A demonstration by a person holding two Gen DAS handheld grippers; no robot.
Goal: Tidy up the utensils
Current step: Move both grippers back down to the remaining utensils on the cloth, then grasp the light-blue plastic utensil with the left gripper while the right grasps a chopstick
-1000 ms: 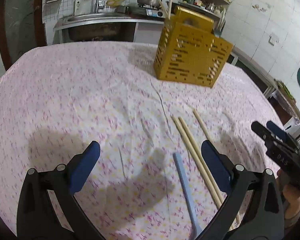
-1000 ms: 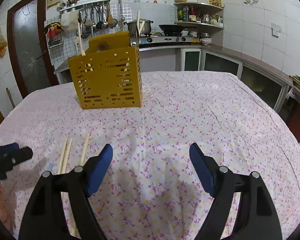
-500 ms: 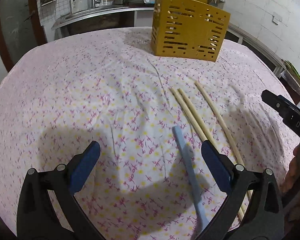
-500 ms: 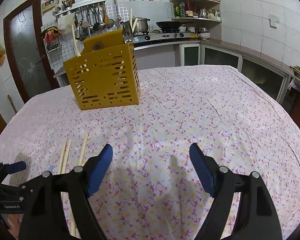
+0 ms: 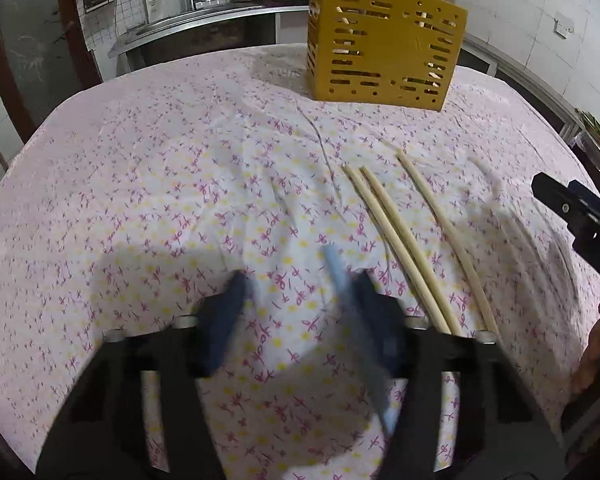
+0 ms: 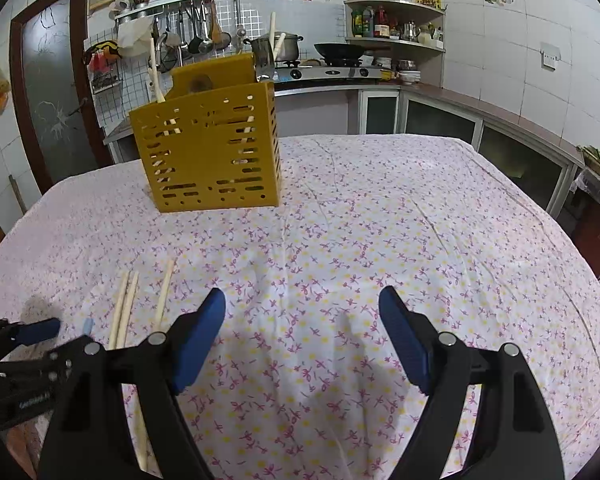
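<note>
A light blue utensil handle [image 5: 342,280] lies on the flowered tablecloth [image 5: 180,184], blurred, against the right finger of my left gripper [image 5: 300,296]. The jaws stand partly closed around it with a gap still showing. Three wooden chopsticks [image 5: 396,236] lie just right of it; they also show in the right wrist view [image 6: 126,304]. The yellow slotted utensil holder [image 5: 384,60] stands at the far side, holding some chopsticks [image 6: 208,152]. My right gripper [image 6: 302,320] is open and empty above the cloth, right of the chopsticks.
The left gripper shows at the lower left of the right wrist view [image 6: 20,344]; the right gripper's tip shows at the right edge of the left wrist view [image 5: 572,212]. Kitchen counter, sink and stove [image 6: 340,68] stand behind the table.
My left gripper has dropped toward the blue utensil and its jaws have narrowed around it. The right gripper has hardly moved.
</note>
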